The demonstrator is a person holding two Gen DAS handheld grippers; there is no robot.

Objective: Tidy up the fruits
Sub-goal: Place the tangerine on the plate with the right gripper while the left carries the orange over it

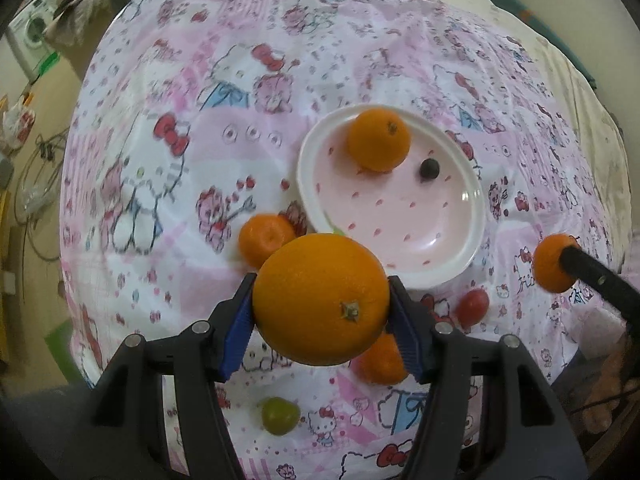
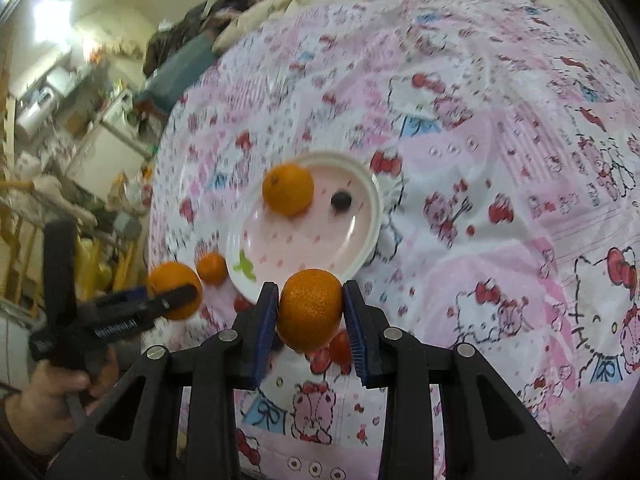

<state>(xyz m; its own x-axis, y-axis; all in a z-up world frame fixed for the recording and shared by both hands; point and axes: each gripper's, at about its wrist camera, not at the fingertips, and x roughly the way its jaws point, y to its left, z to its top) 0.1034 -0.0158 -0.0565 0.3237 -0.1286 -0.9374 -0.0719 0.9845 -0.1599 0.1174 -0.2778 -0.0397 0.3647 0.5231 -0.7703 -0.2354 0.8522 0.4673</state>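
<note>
My left gripper (image 1: 321,307) is shut on a large orange (image 1: 320,300) and holds it above the cloth, just in front of the pink plate (image 1: 456,264). My right gripper (image 2: 310,312) is shut on a smaller orange (image 2: 310,310) near the plate's rim (image 2: 370,236). The plate holds one orange (image 1: 379,139) and a dark grape (image 1: 429,169). The left gripper with its orange (image 2: 174,290) shows at the left of the right wrist view. The right gripper's orange (image 1: 552,263) shows at the right of the left wrist view.
On the Hello Kitty cloth (image 1: 160,160) lie a mandarin (image 1: 266,240), another mandarin (image 1: 380,360) under my left fingers, a red tomato (image 1: 472,307) and a green fruit (image 1: 280,416). A tomato (image 2: 340,346) lies under my right fingers. Room clutter stands beyond the left edge.
</note>
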